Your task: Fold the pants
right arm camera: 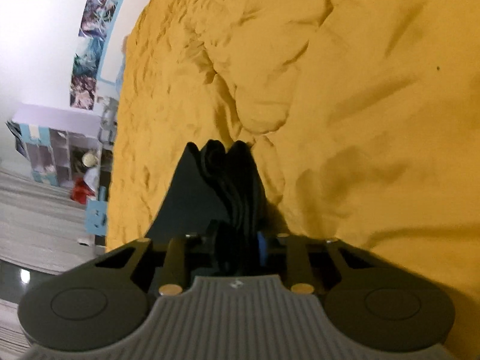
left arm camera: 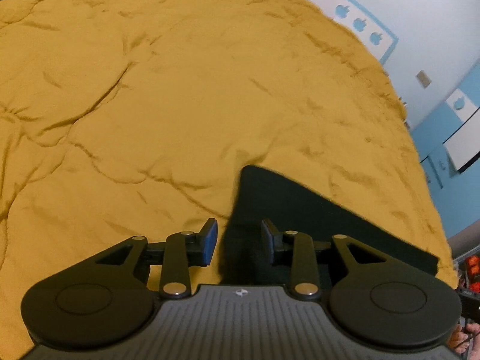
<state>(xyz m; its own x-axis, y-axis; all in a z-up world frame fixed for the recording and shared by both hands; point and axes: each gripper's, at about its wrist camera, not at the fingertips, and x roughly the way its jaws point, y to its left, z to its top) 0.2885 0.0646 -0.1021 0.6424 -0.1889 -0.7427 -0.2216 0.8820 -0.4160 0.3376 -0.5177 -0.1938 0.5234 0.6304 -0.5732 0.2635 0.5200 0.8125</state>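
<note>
Pants (left arm camera: 315, 222) lay dark on the mustard bedspread (left arm camera: 150, 105), near its front edge, flat on one side with a straight slanted edge. My left gripper (left arm camera: 238, 238) stood partly open, pads either side of a raised ridge of cloth, not pressing it. My right gripper (right arm camera: 237, 246) was pinched on a bunched fold of the pants. Judged: folding under way, not finished; bunched end needs laying flat.

Black pants (left arm camera: 300, 210) on a mustard-yellow bedspread (left arm camera: 150, 90) — plain, unpatterned — and blue pads (left arm camera: 211, 237) on the black gripper.
</note>
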